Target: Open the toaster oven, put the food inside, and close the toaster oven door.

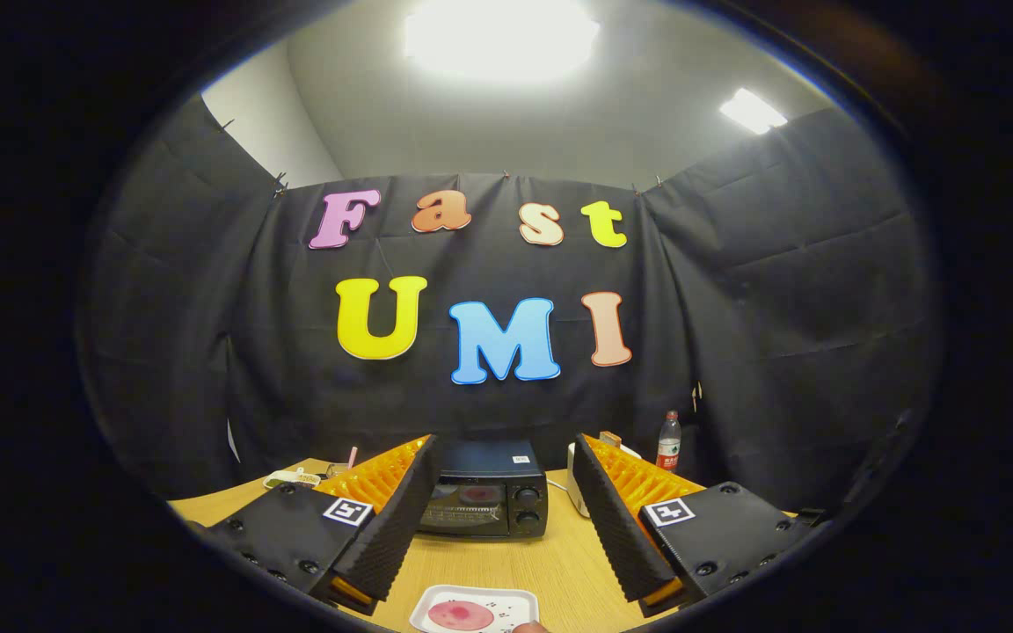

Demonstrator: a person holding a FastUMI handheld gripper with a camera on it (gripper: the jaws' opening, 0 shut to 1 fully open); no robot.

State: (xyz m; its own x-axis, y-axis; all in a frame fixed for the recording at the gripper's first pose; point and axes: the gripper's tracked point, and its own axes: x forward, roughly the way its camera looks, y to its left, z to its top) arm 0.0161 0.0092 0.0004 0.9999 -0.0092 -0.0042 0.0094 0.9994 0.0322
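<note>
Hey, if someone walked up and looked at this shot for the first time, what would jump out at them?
Probably the black toaster oven, door closed, standing on the wooden table beyond the open gripper, framed between its two fingers. Next, the white tray close in front of the gripper, holding a round pink piece of food. A plastic bottle stands farther back by the booth wall, past one finger.

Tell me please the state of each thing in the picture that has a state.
toaster oven: door closed, beyond the fingers.
gripper: open, holding nothing.
food: lying on the white tray, not yet in the oven.
water bottle: upright, capped.
</note>
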